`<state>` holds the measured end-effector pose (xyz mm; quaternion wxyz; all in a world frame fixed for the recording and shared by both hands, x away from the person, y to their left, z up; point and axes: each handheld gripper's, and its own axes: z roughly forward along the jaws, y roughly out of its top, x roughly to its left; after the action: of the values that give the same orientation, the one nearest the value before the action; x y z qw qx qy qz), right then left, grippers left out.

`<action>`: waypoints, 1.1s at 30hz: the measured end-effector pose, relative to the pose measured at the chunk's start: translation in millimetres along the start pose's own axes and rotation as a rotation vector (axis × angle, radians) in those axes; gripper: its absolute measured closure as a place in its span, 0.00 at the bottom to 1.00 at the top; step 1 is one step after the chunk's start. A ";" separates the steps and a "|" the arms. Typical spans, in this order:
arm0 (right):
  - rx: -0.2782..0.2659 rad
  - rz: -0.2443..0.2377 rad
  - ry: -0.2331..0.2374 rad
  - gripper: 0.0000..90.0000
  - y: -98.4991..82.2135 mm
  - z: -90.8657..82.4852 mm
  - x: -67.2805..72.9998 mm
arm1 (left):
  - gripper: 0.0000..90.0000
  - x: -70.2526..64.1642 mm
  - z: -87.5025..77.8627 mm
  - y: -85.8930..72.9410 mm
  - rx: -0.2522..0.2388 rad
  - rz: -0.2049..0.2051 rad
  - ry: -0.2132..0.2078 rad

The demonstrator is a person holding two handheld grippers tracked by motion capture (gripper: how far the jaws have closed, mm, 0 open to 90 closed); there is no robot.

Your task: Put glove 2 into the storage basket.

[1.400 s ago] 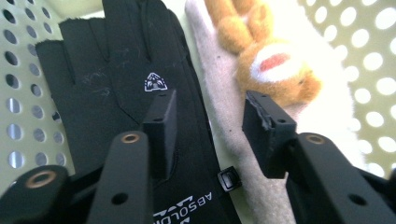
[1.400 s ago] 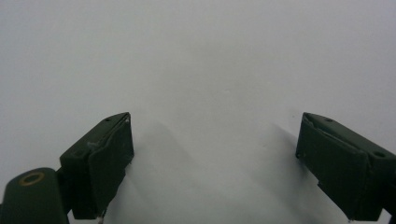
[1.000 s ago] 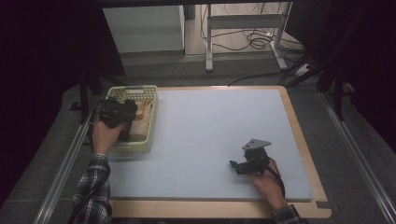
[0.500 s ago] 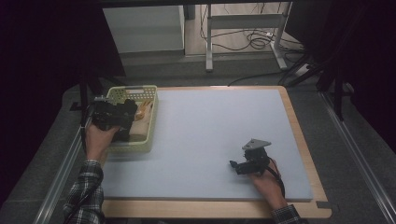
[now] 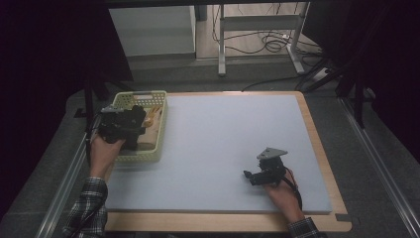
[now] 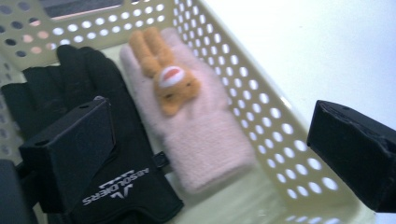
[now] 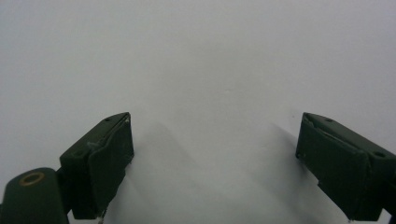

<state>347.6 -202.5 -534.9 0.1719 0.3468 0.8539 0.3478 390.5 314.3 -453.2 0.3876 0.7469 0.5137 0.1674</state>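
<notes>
Two gloves lie side by side on the floor of the pale yellow basket: a black glove with white lettering at its cuff, and a pink knitted glove with an orange rabbit figure sewn on its back. In the high view the basket sits at the near-left part of the light blue mat, and the left gripper hangs over it.

That left gripper has just been opening its jaws; they stand spread wide with nothing pinched, one jaw over the black glove's cuff, the other out past the basket's perforated wall. The pink glove lies between and beyond them, untouched by either pad.

Several things could go wrong from here, as I judge it. If the gripper comes down as it is aimed, the outer jaw meets the basket's rim instead of the floor, and the light basket may tip or slide on the mat. Closing on the seam where the gloves touch could catch both, or only a fold of soft knit that slips free on the lift. Fabric may also snag in the wall's holes. The rabbit is a raised lump, and a pad pressing there would grip poorly.

Well apart from the basket, near the mat's front-right part, the right gripper rests low on the mat with its jaws wide and empty, too far off to steady the basket.
</notes>
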 end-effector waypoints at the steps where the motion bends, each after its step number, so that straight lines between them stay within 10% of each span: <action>1: 0.000 0.000 0.000 0.12 0.0 0.0 0.0 | 0.01 0.0 0.0 0.0 0.000 0.000 0.000; 33: 0.001 0.000 -0.001 0.12 0.1 -0.2 0.1 | 0.00 -93.1 5.7 -7.6 -0.033 0.218 -0.130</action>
<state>347.5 -202.5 -534.7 0.1720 0.3471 0.8539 0.3475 350.6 229.8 -448.8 0.4119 0.8011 0.4003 0.1683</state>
